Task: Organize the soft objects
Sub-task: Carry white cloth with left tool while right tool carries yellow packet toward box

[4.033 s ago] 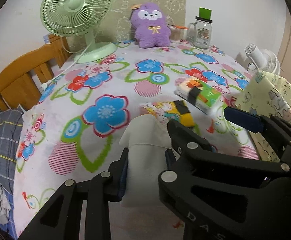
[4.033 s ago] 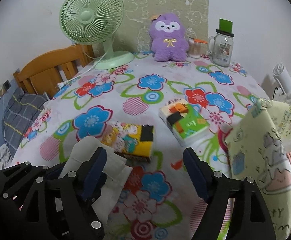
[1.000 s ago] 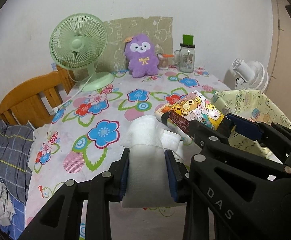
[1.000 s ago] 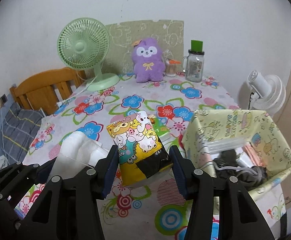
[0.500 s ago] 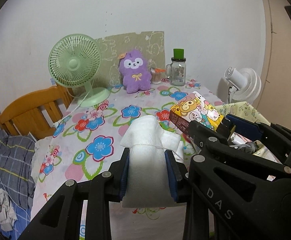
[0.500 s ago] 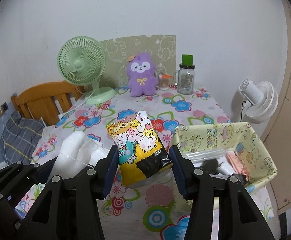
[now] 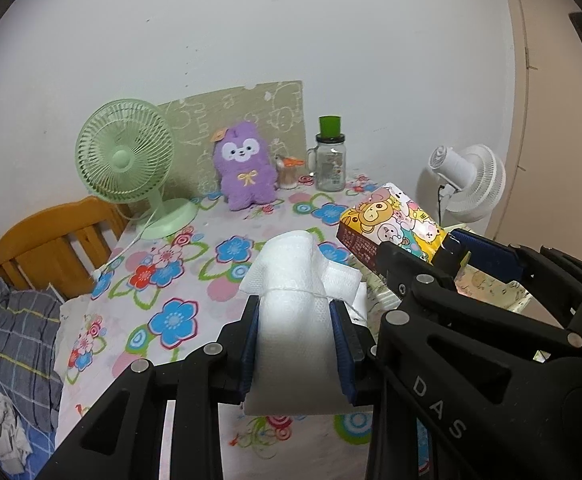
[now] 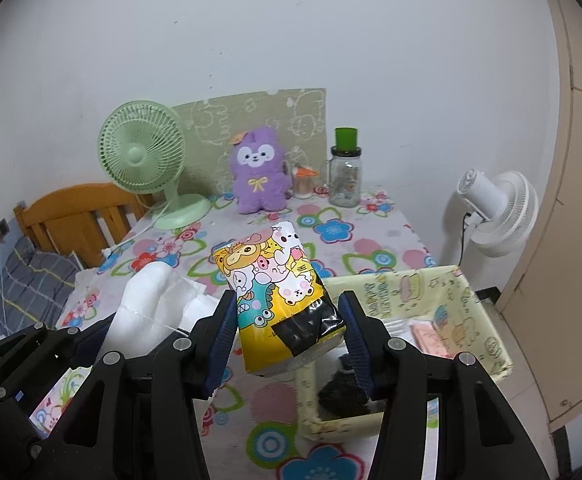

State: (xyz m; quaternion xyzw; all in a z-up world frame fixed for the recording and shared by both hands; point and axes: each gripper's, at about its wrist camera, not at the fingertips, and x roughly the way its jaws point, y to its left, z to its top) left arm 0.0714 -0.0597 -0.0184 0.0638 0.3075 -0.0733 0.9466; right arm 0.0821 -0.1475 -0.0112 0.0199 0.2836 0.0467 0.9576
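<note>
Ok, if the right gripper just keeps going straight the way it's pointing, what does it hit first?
Probably the floral tablecloth beyond the cartoon tissue pack held in the right gripper; further along stand the purple plush and the glass jar. The yellow fabric bin sits right of that line. Depth is uncertain.

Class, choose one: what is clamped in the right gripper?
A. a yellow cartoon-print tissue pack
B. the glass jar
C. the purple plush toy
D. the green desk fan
A: the right gripper is shut on the yellow cartoon-print tissue pack, lifted above the table.
</note>
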